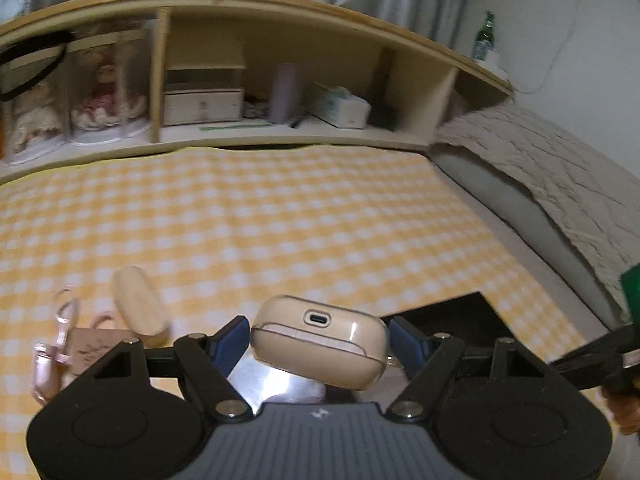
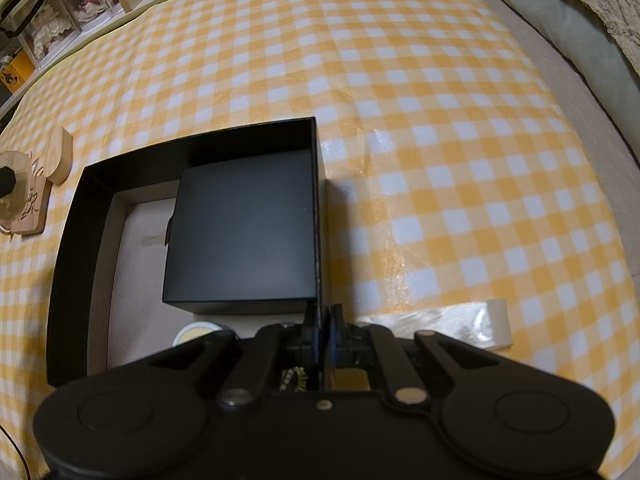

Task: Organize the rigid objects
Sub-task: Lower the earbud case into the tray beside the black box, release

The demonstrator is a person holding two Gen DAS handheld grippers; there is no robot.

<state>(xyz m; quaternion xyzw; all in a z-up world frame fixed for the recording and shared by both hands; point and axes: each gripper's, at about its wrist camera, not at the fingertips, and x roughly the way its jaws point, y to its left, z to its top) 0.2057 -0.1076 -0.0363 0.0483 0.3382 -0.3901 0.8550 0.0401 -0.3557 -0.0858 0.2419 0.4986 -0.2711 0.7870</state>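
Between the blue pads of the left tool (image 1: 318, 344) sits an earbud case (image 1: 320, 340) in a clear cover, its charging port facing the camera; both pads press its sides, so the tool grips it, tilted a little and lifted clear of the yellow-checked cloth (image 1: 280, 220) on the table. Left of it on the cloth lie a pale rounded wooden piece (image 1: 138, 306), a flat wooden tag (image 1: 100, 346) and some pink, clear-plastic items (image 1: 60, 332) too blurred to identify. A wooden shelf unit (image 1: 260, 12) runs along the far edge of the table, with dolls, a small drawer box and a tissue box in its compartments. To the right is a grey cushion under a textured blanket (image 1: 540, 168).

From the right wrist view, the right tool (image 2: 324, 320) is closed on the right-hand wall of an open black box (image 2: 68, 248) — the thin wall stands pinched between its pads. Inside the box a smaller black box (image 2: 244, 232) lies against that same wall, and a round yellow-and-white object (image 2: 196, 330) shows partly at the near edge, mostly hidden by the tool. A roll of clear tape (image 2: 486, 322) rests on the cloth just right of the tool.
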